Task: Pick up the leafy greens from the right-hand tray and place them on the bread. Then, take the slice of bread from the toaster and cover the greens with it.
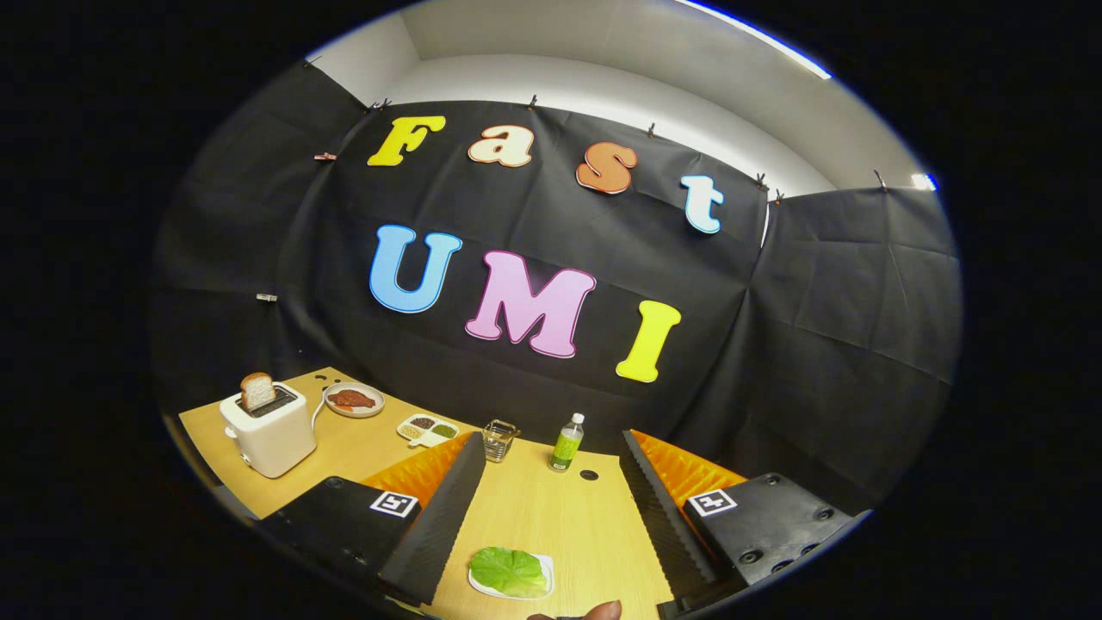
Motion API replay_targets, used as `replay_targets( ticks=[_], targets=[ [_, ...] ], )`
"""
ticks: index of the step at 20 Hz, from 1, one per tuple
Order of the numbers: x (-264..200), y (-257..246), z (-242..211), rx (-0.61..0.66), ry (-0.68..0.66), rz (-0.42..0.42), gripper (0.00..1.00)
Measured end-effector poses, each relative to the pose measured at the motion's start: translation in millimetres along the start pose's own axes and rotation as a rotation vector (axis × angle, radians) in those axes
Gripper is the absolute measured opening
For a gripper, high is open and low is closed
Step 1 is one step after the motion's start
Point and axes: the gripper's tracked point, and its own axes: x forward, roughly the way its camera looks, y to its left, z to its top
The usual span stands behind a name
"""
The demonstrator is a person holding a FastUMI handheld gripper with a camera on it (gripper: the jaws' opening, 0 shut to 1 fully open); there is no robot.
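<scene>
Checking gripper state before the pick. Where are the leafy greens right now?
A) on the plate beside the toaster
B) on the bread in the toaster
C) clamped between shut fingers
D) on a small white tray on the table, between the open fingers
D: the leafy greens lie on the white tray on the table, between the spread fingers of the gripper, which touch nothing; the bread stands in the toaster.

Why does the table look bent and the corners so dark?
Gripper view: a fisheye lens curves the table and booth wall; light falls evenly, so the leafy greens between the open gripper fingers look sharp, while the far toaster appears small.
</scene>
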Motion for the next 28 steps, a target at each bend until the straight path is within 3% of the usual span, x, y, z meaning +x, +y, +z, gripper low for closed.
replay_targets(
  ticks=[10,16,28],
  targets=[
    [14.2,-3.9,-11.0,-0.028,0.01,0.045,0.98],
    [32.5,-10.6,-65.9,-0.132,0.103,0.185,0.97],
    [68.6,-1.5,-241.0,-0.225,0.368,0.539,0.96]
  ],
)
